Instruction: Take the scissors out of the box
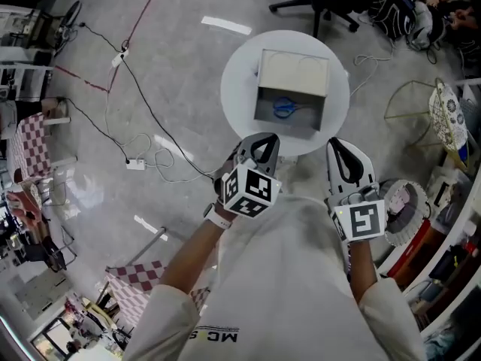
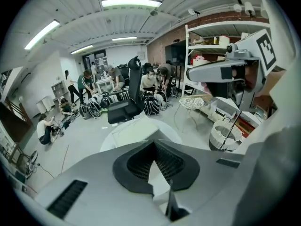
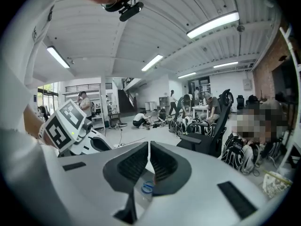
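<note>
Not started. Blue scissors (image 1: 285,109) in open box (image 1: 294,74) on round tabletop (image 1: 239,89). Left tool (image 1: 263,138) and right tool (image 1: 342,146) pressed together, empty, short of the box. Left to do: reach in, pinch, lift out.

scissors (image 1: 286,109): blue handles | box (image 1: 294,72): beige lid, grey inside | round table (image 1: 239,89): white | left gripper (image 1: 263,137), right gripper (image 1: 339,143): white, black-and-white square markers | left cloth (image 1: 31,147): red-white checks | floor (image 1: 180,66): grey
</note>
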A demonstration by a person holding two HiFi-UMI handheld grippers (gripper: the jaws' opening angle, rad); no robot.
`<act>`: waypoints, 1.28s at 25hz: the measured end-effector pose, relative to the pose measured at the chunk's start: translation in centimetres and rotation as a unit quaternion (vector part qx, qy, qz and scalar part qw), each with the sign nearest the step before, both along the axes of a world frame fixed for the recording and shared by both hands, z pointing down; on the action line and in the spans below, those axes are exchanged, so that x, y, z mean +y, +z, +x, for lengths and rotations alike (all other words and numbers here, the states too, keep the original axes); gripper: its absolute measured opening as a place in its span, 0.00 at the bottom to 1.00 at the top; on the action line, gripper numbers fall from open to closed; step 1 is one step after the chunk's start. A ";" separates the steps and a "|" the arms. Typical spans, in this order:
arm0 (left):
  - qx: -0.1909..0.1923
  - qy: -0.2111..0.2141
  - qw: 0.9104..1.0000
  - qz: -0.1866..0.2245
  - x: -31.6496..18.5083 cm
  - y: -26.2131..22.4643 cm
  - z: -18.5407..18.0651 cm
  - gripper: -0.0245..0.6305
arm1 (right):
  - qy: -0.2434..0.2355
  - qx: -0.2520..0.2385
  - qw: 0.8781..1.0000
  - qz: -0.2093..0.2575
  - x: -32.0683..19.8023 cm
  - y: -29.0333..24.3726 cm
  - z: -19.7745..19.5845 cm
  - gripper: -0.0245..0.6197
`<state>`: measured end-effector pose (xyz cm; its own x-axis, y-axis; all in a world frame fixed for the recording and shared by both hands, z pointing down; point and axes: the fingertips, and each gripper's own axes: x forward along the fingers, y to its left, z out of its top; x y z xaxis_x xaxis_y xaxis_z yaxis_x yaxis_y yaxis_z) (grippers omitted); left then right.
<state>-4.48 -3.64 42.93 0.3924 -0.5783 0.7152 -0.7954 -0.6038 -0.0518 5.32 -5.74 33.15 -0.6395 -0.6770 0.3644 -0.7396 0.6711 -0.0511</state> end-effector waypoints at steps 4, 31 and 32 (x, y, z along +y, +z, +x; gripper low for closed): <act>-0.018 0.026 0.999 -0.016 -1.9 2.7 0.4 0.05 | -0.002 0.003 1.000 -0.006 -1.1 0.7 -0.3 0.15; -0.158 0.228 0.956 -0.093 -8.3 21.5 2.6 0.19 | 0.072 0.003 0.993 -0.093 -1.8 9.5 2.3 0.15; -0.166 0.240 0.952 -0.096 -8.3 22.1 2.7 0.19 | 0.074 0.003 0.993 -0.094 -1.8 9.8 2.5 0.15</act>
